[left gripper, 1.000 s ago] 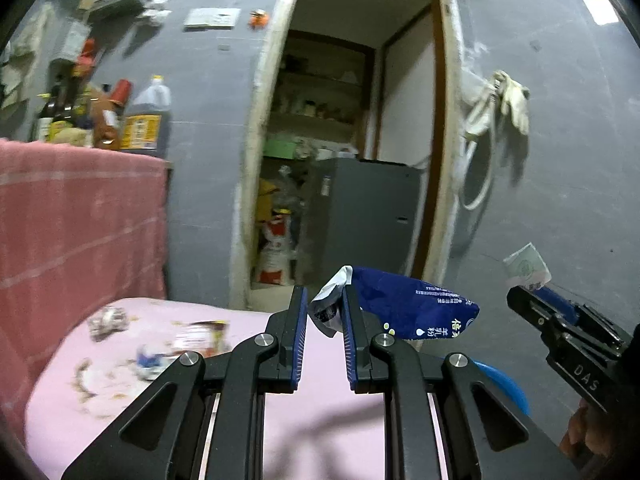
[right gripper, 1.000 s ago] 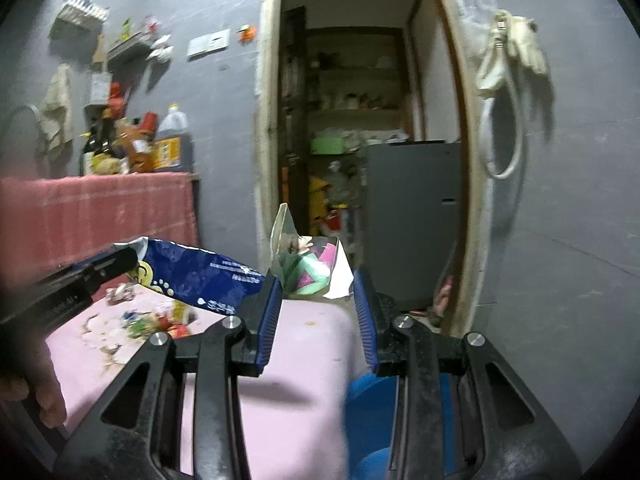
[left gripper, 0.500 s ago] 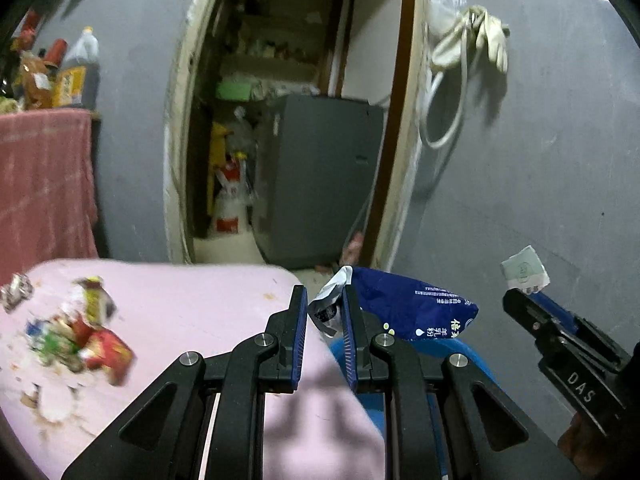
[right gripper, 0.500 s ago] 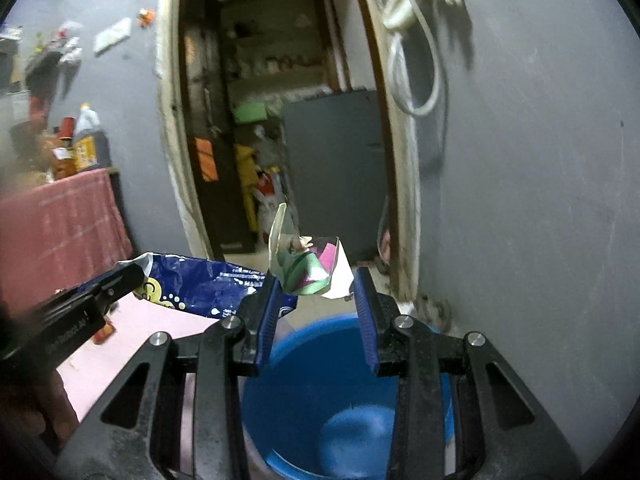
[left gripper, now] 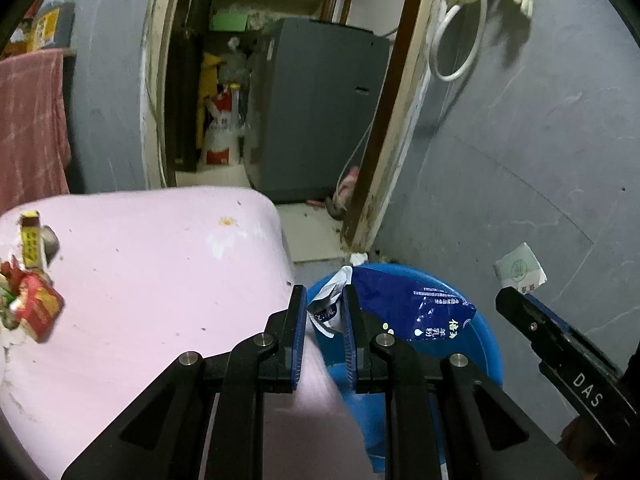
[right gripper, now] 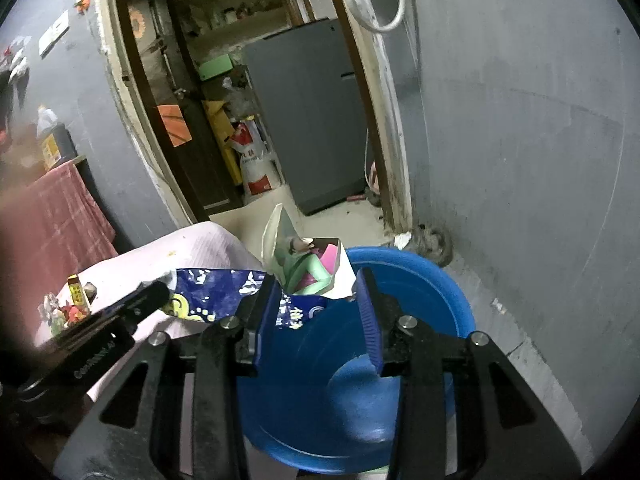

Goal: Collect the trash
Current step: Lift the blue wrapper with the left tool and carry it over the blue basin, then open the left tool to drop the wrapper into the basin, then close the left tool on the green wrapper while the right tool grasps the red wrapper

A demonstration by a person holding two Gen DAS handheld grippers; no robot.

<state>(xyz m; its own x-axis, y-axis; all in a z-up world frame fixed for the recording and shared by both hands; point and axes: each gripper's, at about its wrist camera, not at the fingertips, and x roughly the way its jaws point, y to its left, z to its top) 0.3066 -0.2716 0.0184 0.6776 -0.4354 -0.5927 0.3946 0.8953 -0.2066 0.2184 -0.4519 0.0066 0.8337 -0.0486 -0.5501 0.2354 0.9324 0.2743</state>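
Blue plastic basin [right gripper: 404,364] is sitting on the floor against the grey wall, just beside the corner of the pink-covered table [left gripper: 140,280]. Both claws are hovering over its near rim, pointing down into it.

Left claw [left gripper: 325,316] is pinching the torn end of a dark blue foil milk-powder bag [left gripper: 412,304], jaws narrow. The bag's long axis is running sideways to the right, most of it hanging over the basin.

Right claw [right gripper: 316,316] is carrying a crumpled white-and-green paper wrapper [right gripper: 308,264]. Its jaws have just been opening; the wrapper is sitting between them, touching the left pad, and contact on the right pad looks marginal, so the grip seems to be letting go. The wrapper is above the basin's near-left edge, standing upright.

Judgement: drop step. Right claw is nearer to a clean release; the bag needs the left jaws widened.

More wrappers [left gripper: 32,300] are lying at the table's left edge, not collected.
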